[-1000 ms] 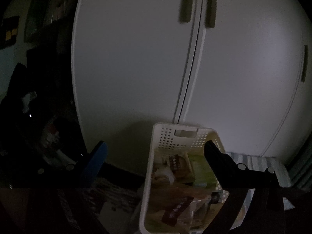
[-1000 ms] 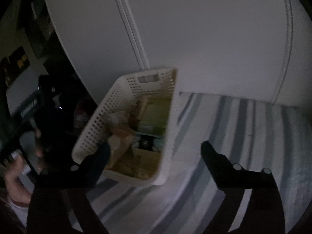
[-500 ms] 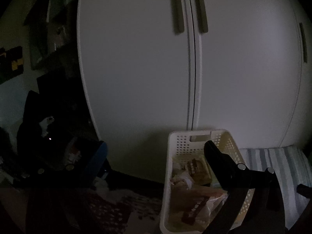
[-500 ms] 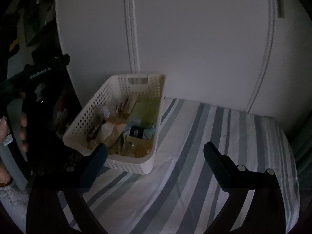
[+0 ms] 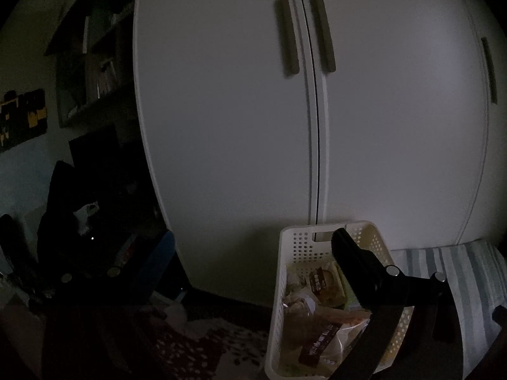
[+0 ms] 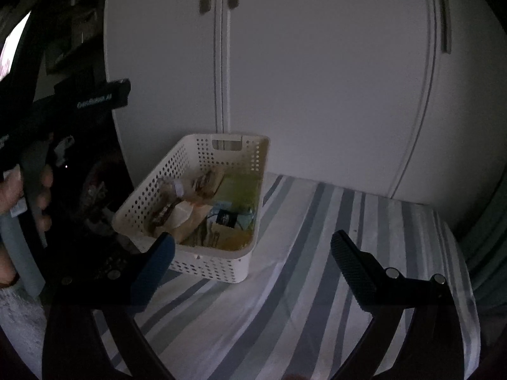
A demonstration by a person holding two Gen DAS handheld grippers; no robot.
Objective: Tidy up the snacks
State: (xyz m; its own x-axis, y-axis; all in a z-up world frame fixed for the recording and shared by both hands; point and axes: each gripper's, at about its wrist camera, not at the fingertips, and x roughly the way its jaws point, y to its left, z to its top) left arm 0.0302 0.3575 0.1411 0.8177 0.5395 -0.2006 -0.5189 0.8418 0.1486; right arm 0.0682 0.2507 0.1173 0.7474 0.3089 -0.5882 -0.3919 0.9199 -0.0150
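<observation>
A white perforated basket (image 6: 218, 262) full of snack packets stands on the striped bed at its left edge. Inside lie a green packet (image 6: 240, 188), a dark-labelled packet (image 6: 226, 218) and several pale wrapped ones. The basket (image 5: 286, 272) also shows in the left wrist view, with a brown-labelled snack (image 5: 318, 280) on top. My right gripper (image 6: 252, 248) hovers open just in front of the basket, empty. My left gripper (image 5: 252, 245) is open and empty, its right finger over the basket, its left finger off the bed's side. A person's hand (image 6: 12, 190) holds the left tool.
White wardrobe doors (image 5: 253, 110) with grey handles (image 5: 290, 34) rise right behind the basket. The striped bedcover (image 6: 317, 285) stretches right and forward. Left of the bed lie dark shelves (image 5: 95, 63), dark clutter and a patterned rug (image 5: 196, 345) on the floor.
Both views have swung level and pulled back; the basket now sits lower and further right in the left view, and more of the striped bed shows in the right view. Both grippers stay open.
</observation>
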